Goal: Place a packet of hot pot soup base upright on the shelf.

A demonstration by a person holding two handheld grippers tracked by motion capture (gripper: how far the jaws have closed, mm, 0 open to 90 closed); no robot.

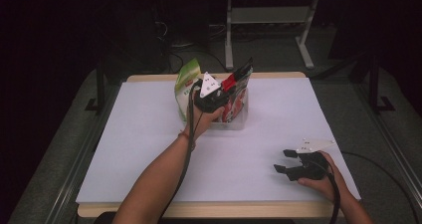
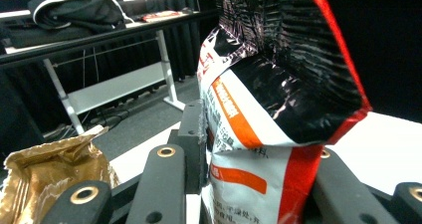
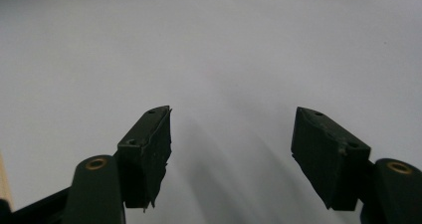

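A red, black and white snack bag stands upright in a clear plastic container at the far middle of the table. My left gripper reaches it from the near side. In the left gripper view the snack bag sits between the jaws of my left gripper, and both pads lie against its sides. My right gripper rests at the front right of the table. In the right gripper view my right gripper is open, with bare white table between the jaws.
A green and white bag stands just left of the container; its crumpled gold-lined top shows at the lower left of the left gripper view. The white table surface has a wooden rim. A white desk frame stands on the floor beyond.
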